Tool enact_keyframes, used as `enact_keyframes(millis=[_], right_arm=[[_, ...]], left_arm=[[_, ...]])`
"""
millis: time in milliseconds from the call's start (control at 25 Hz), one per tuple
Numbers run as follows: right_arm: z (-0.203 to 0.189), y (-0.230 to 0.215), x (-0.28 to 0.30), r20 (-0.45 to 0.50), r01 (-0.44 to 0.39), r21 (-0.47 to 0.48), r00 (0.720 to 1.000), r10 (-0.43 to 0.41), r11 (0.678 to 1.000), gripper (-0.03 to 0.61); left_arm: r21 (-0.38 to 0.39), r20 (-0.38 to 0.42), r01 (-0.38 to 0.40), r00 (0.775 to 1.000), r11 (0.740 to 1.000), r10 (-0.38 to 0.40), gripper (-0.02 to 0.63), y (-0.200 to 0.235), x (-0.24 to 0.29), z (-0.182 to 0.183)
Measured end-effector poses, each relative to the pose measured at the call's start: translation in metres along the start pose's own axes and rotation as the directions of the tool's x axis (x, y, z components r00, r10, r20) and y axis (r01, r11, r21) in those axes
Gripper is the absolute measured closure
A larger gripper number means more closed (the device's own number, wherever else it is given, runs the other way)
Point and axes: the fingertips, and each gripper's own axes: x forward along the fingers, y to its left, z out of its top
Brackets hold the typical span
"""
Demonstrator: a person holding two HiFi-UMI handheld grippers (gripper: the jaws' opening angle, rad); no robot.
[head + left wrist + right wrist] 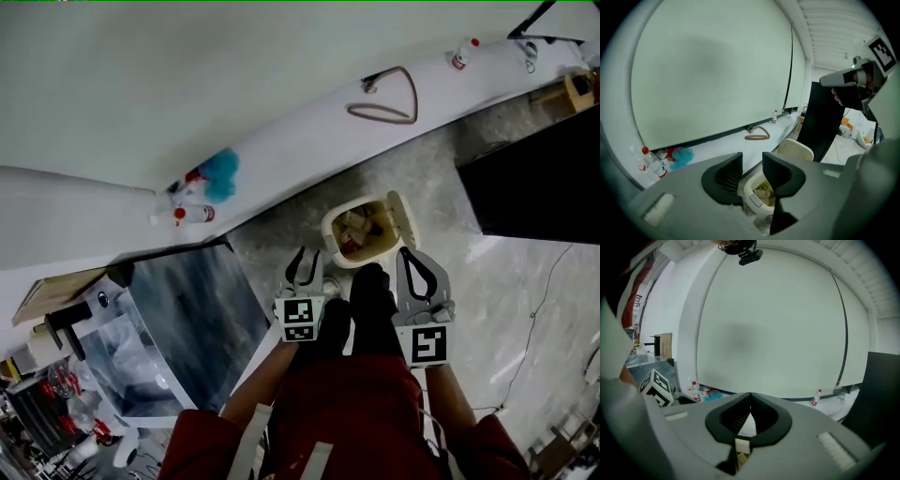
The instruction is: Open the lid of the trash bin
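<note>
2 grippers: held low in front of us, side by side, both aimed fwd and down toward the bin.
Left gripper [752, 164]: fingers spread, nothing btwn them; the bin's mouth shows through the gap.
Right gripper [750, 397]: fingers pressed together at the tips, empty.
Trash bin [330, 228]: cream, on the floor just ahead of both grippers, roughly btwn their lines of aim; rubbish inside.
Lid [405, 217]: already tipped up, standing at the bin's right side, long axis running away from us.
Key relation: the lid lies fwd of the right gripper's fingers, nearly in line w/ them; the left gripper sits toward the bin's other side. We judge the right is nearer.
Shoe [371, 281]: dark toe at the bin's near edge; whether it bears on the bin we can't tell.
Status: we judge the opening done or nearly so.
Next: if the lid needs steadying, approach from the right.
</note>
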Motion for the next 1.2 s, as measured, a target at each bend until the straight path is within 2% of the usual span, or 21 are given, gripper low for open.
enact_keyframes(millis=[200,400,560,640,760,1040,1200], right_arm=[[0.031,0.003,-0.011,0.065,0.008,-0.018,0.998,-0.007,1.0,0.578],[0.066,0.003,-0.017,0.14,0.015,-0.046,0.99,-0.008,0.999,0.578],[0.091,0.004,-0.02,0.177,0.018,-0.062,0.984,-0.006,0.998,0.578],[0.106,0.003,-0.025,0.21,0.027,-0.09,0.978,-0.007,0.996,0.578],[0.133,0.007,-0.035,0.27,0.035,-0.124,0.963,0.0,0.992,0.578],[0.179,-0.003,-0.055,0.382,0.069,-0.067,0.924,-0.039,0.995,0.578],[0.197,-0.014,-0.066,0.417,0.111,-0.053,0.906,-0.079,0.992,0.578]], left_arm=[[0.009,0.122,-0.042,0.992,0.999,0.041,0.476,0.008,-0.043,0.05],[0.017,0.213,-0.099,0.973,0.995,0.093,0.477,0.024,-0.085,0.087],[-0.008,0.286,-0.118,0.951,0.993,0.116,0.477,0.034,-0.111,0.123],[-0.019,0.352,-0.13,0.927,0.991,0.128,0.477,0.036,-0.125,0.15],[0.003,0.446,-0.147,0.885,0.989,0.13,0.477,0.036,-0.147,0.192],[0.093,0.602,-0.225,0.788,0.97,0.125,0.477,0.025,-0.192,0.259],[0.104,0.652,-0.256,0.747,0.961,0.128,0.477,0.021,-0.213,0.282]])
